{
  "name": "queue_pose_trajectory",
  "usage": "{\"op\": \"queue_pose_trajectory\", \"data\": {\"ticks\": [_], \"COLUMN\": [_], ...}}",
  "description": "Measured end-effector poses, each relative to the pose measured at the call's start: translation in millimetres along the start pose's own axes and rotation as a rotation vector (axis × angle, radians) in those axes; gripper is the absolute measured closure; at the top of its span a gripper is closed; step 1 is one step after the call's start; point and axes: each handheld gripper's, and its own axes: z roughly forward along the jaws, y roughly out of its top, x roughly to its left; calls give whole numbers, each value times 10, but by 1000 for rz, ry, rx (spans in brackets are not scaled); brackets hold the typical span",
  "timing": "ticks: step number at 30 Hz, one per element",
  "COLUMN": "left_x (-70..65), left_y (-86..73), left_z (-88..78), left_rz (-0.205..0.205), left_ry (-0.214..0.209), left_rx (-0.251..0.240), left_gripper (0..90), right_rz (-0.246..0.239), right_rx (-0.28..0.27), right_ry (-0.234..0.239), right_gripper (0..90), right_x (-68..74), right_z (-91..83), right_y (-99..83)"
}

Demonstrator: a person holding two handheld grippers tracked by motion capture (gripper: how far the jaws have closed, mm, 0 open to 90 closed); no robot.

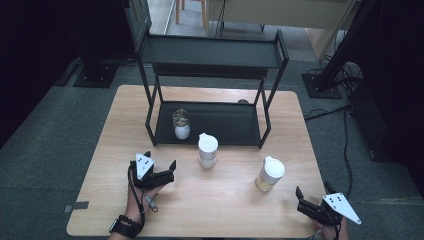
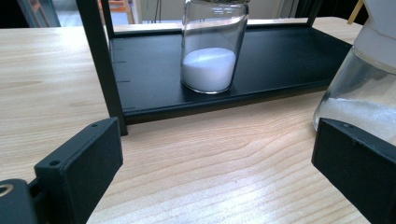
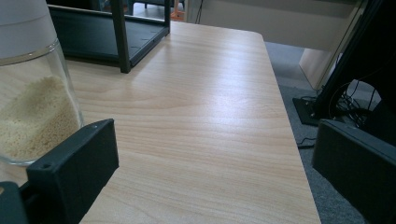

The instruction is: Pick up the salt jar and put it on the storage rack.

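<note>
A lidless glass jar of white powder [image 1: 181, 125] [image 2: 212, 51] stands on the lower shelf of a black two-tier rack [image 1: 235, 131] [image 2: 289, 60]. In front of the rack, a white-lidded jar [image 1: 207, 150] [image 2: 369, 79] with white contents stands on the table. Further right is a white-lidded jar of pale yellow grains [image 1: 270, 174] [image 3: 32, 102]. My left gripper [image 1: 161, 160] [image 2: 217, 133] is open, low over the table, left of the middle jar. Near the table's front right corner my right gripper [image 1: 313, 190] [image 3: 215, 135] is open, with the grain jar just beyond its left jaw.
The wooden table [image 1: 220, 200] ends close to the right of my right gripper, with grey floor and cables [image 3: 336, 107] beyond. The rack's front left post [image 2: 100, 60] stands just ahead of my left gripper. The upper shelf [image 1: 210, 52] holds nothing visible.
</note>
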Motion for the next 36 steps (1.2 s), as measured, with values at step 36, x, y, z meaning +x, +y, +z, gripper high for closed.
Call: {"op": "queue_pose_trajectory", "data": {"ticks": [36], "left_x": [241], "left_y": [-127], "left_z": [-384], "left_rz": [-6], "left_ry": [21], "left_rx": [-3], "left_gripper": [18], "right_rz": [-6], "right_rx": [-5], "right_ry": [6], "right_gripper": [2], "right_x": [5], "right_z": [-5], "right_y": [0]}}
